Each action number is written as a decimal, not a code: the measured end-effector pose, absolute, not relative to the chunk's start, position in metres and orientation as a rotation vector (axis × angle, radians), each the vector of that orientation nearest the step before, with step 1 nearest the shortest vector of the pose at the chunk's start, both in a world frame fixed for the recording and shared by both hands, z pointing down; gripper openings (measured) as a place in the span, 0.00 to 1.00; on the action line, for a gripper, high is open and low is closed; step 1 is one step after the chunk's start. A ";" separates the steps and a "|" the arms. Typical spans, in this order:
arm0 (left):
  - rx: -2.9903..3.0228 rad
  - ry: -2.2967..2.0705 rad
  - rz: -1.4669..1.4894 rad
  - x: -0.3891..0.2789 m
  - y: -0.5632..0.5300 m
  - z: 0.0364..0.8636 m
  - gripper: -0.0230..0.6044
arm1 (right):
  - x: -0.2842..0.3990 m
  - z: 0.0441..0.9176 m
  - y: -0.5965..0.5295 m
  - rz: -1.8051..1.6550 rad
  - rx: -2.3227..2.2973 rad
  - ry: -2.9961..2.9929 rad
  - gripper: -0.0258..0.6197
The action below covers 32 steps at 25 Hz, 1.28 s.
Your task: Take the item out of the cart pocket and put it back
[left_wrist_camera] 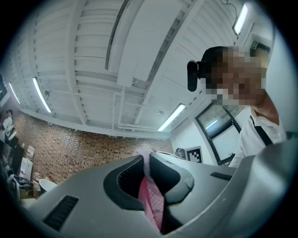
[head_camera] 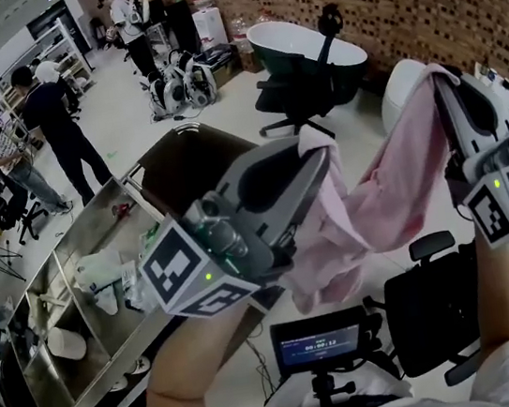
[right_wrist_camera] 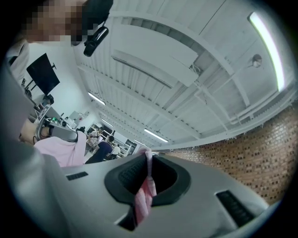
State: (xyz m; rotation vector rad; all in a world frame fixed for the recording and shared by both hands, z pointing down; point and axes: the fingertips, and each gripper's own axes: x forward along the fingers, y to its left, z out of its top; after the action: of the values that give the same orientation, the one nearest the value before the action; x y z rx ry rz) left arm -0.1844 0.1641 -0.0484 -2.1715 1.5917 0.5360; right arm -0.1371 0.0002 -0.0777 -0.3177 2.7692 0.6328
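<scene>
Status: the removal step is complete, by my reading. The pink cloth (head_camera: 396, 196) is out of the cart (head_camera: 86, 218). It hangs in the air between my two tongs, well apart from the cart at my left.

Left tongs (head_camera: 314, 146): closed on one edge of the cloth, with the fabric pinched flat between the jaws.

Right tongs (head_camera: 439, 77): closed on the opposite edge in the same manner. The cloth sags between the two grips.

Remaining: carry the cloth to the cart, feed it into a pocket, then release both grips. I cannot tell which pocket it belongs in.
</scene>
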 end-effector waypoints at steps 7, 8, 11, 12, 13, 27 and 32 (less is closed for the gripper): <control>-2.060 1.700 0.467 -0.194 0.173 -0.064 0.06 | -0.173 -0.097 0.007 0.593 -0.128 2.733 0.06; -2.039 1.718 0.457 -0.197 0.173 -0.067 0.06 | -0.179 -0.100 0.007 0.586 -0.096 2.728 0.06; -1.973 1.772 0.436 -0.205 0.169 -0.069 0.06 | -0.197 -0.102 0.003 0.580 -0.008 2.717 0.06; -1.948 1.793 0.431 -0.208 0.167 -0.068 0.06 | -0.203 -0.102 0.002 0.576 0.021 2.714 0.06; -1.923 1.815 0.425 -0.211 0.167 -0.068 0.06 | -0.209 -0.102 0.001 0.570 0.052 2.712 0.06; -1.692 2.015 0.333 -0.237 0.157 -0.083 0.06 | -0.265 -0.121 0.003 0.402 0.330 2.637 0.06; -1.696 2.018 0.317 -0.256 0.159 -0.077 0.06 | -0.291 -0.115 0.008 0.390 0.327 2.632 0.06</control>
State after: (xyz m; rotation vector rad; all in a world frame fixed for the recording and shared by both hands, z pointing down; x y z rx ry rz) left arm -0.2559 0.1588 -0.0768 -1.6958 2.0178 0.3168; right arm -0.2914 0.0079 -0.1151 0.3274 2.6323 0.3897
